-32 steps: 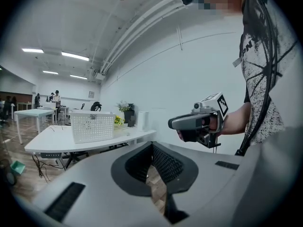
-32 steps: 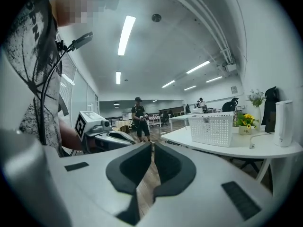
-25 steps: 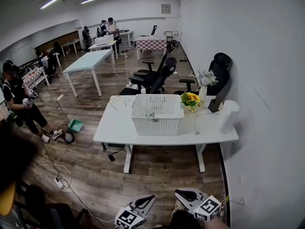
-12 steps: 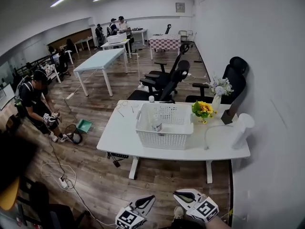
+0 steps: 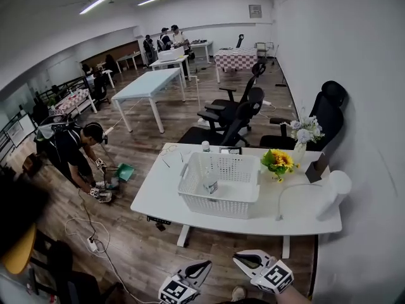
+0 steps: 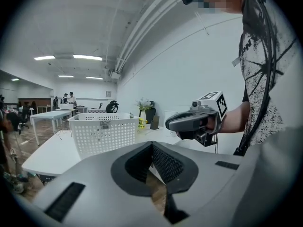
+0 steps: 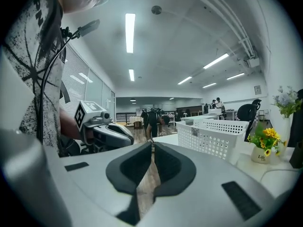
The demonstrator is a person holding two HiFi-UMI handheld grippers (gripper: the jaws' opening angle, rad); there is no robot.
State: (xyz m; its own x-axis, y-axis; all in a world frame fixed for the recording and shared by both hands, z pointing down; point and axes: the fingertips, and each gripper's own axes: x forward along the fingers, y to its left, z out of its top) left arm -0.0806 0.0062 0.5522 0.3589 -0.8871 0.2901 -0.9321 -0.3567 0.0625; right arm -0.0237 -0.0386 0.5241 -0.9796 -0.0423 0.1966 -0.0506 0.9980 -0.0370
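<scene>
Head view: a white table (image 5: 158,198) bearing a white basket (image 5: 218,206), seen from a short way off.
The table fills the middle of the picture, at twelve o'clock from both grippers and well apart from them. The perforated basket sits mid-table, well in from every edge, so it looks steady there. The left gripper (image 5: 204,266) and right gripper (image 5: 238,257) are held low and side by side at six o'clock, noses toward the table. Each has its jaws pressed together on nothing, seemingly just carried. A small bottle (image 5: 210,182) stands upright inside the basket, and yellow flowers (image 5: 278,161) sit at two o'clock of it.
</scene>
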